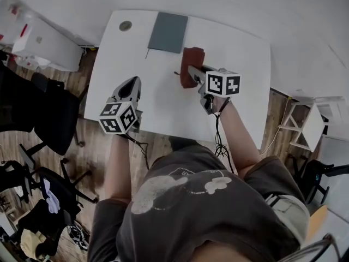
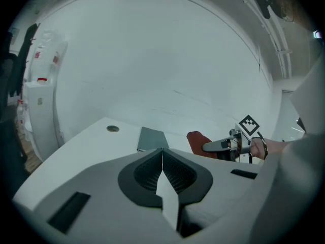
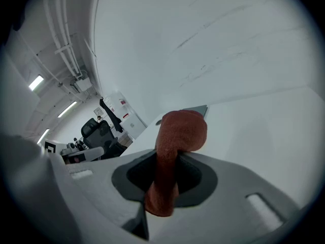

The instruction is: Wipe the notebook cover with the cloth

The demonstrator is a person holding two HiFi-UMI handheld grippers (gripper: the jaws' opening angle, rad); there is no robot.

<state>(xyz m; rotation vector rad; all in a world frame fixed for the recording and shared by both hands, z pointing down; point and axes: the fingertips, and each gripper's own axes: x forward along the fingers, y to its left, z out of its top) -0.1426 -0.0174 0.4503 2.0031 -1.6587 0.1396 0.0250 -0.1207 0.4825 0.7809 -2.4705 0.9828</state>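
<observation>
A grey notebook (image 1: 169, 31) lies flat at the far side of the white table (image 1: 240, 53). My right gripper (image 1: 191, 71) is shut on a red-brown cloth (image 1: 192, 63), which hangs just to the near right of the notebook, apart from it. In the right gripper view the cloth (image 3: 175, 146) is pinched between the jaws and bulges past them, with the notebook (image 3: 195, 110) behind it. My left gripper (image 1: 132, 82) hovers over the table's near left, shut with nothing in it. The left gripper view shows its closed jaws, the notebook (image 2: 151, 139), the cloth (image 2: 197, 140) and the right gripper (image 2: 209, 146).
A round cable grommet (image 1: 125, 25) sits in the table's far left corner. Black office chairs (image 1: 49, 113) stand on the wooden floor at the left, below a white unit (image 1: 38, 42). A white rack (image 1: 311, 124) stands at the right.
</observation>
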